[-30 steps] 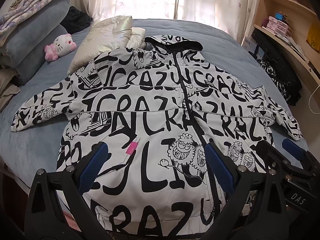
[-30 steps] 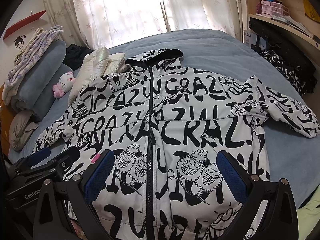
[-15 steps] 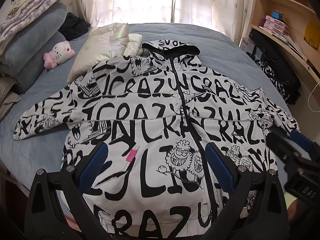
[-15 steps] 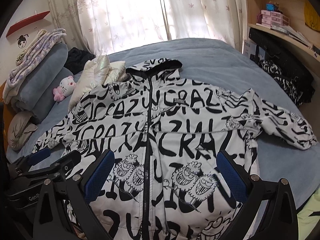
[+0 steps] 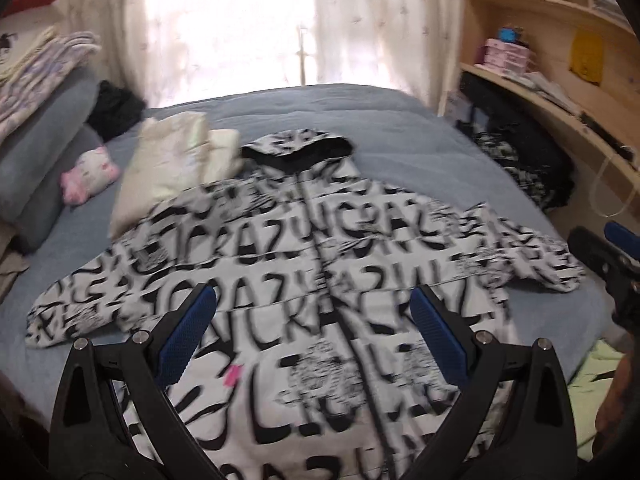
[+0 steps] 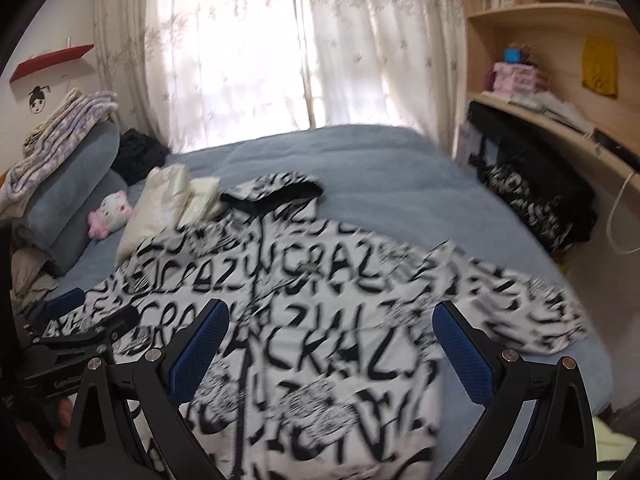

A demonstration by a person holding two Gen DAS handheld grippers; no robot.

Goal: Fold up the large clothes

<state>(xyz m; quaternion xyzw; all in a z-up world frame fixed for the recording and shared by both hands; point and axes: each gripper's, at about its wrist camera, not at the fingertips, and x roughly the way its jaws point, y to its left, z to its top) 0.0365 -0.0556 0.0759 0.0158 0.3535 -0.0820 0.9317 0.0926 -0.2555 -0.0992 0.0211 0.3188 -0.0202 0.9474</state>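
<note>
A large white hooded jacket printed with black letters lies flat and zipped on the blue bed, hood toward the window and sleeves spread left and right. The same jacket fills the lower half of the right wrist view. My left gripper hovers open above its lower front, holding nothing. My right gripper is open too, raised over the jacket's right half. Each gripper shows at the edge of the other's view. Both views are motion-blurred.
A cream folded garment and a pink plush toy lie left of the hood, beside grey pillows stacked with blankets. A wooden shelf unit with dark clothes under it runs along the right. Curtains hang behind the bed.
Both grippers have lifted and drawn back from the jacket, so it looks smaller and lower in both views and more of the room shows. Their jaws stay open.
</note>
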